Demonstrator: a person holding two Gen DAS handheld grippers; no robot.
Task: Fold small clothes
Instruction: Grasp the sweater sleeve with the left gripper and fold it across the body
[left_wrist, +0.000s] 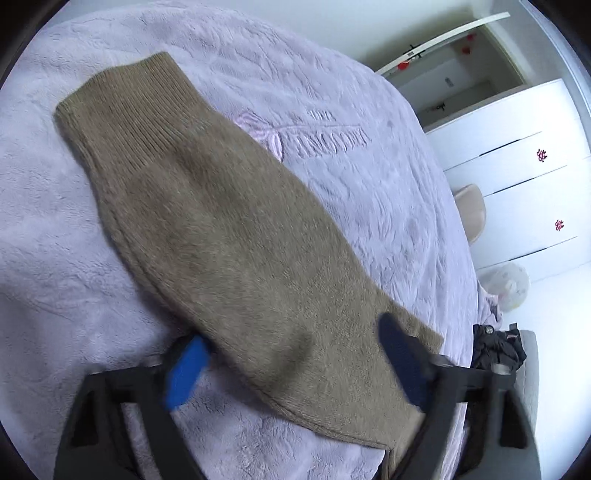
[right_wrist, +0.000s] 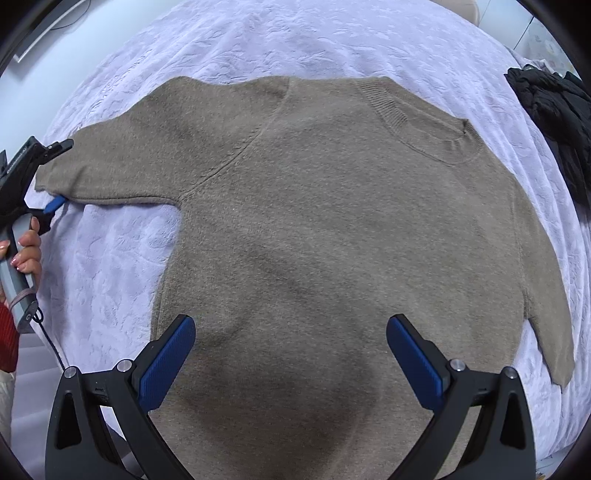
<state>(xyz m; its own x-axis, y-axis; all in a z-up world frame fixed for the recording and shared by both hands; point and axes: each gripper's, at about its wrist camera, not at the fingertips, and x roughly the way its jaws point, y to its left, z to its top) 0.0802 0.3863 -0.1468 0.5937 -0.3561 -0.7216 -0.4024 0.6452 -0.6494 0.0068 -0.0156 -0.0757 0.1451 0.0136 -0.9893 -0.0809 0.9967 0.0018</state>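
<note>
In the left wrist view, we see our left tool (left_wrist: 295, 365) with its blue pads spread wide over a brown sweater (left_wrist: 229, 236). What fills this view is one sleeve, running from the ribbed cuff at the far left to the near right, flat on a lilac bedspread (left_wrist: 369, 177). The sleeve lies between the pads, but whether they touch it we cannot tell. To the right stand white drawers (left_wrist: 517, 177), and a dark garment (left_wrist: 498, 347) sits at the near right.

In the right wrist view, our right tool (right_wrist: 291, 365) is also spread wide, hovering above the lower body of the sweater, which lies flat on the bedspread (right_wrist: 110, 266) with its collar at the far right. At the far left, the left tool (right_wrist: 55, 177) sits at the cuff of the outstretched sleeve, one finger on either side of it, held by a hand (right_wrist: 27, 251). The dark garment (right_wrist: 554, 107) lies at the far right.
</note>
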